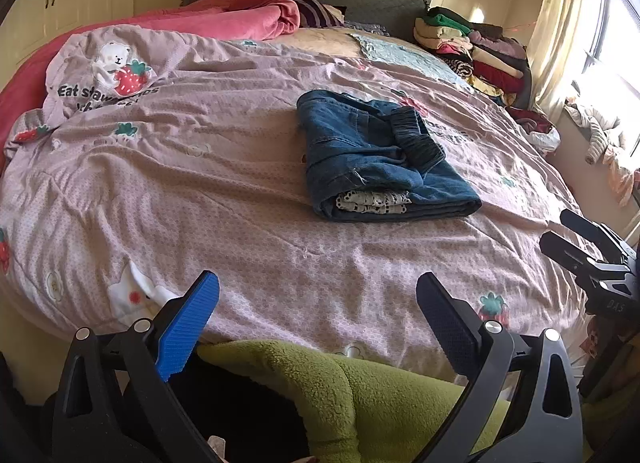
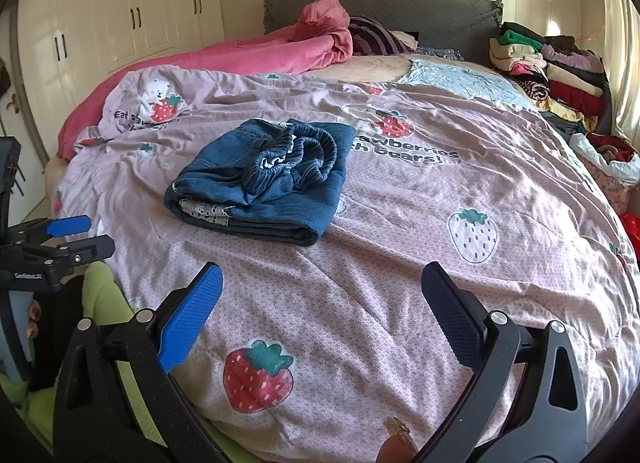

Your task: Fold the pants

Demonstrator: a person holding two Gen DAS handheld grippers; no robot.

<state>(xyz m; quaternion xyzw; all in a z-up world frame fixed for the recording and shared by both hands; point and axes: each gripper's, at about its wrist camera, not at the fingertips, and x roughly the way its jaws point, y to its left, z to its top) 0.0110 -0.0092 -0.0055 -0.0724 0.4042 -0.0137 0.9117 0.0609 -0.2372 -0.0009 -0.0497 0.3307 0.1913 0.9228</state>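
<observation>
Left tongs [image 1: 318,303] stand wide apart, gripping nothing. Right tongs [image 2: 322,299] likewise spread wide and empty. Folded pants [image 1: 380,159] lie on the bed [image 1: 240,191], well clear of both.

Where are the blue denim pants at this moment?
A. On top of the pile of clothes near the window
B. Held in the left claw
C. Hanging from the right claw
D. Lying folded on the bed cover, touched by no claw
D: the pants lie folded on the bed cover, while the left claw and right claw are both open and empty, well short of them.
</observation>
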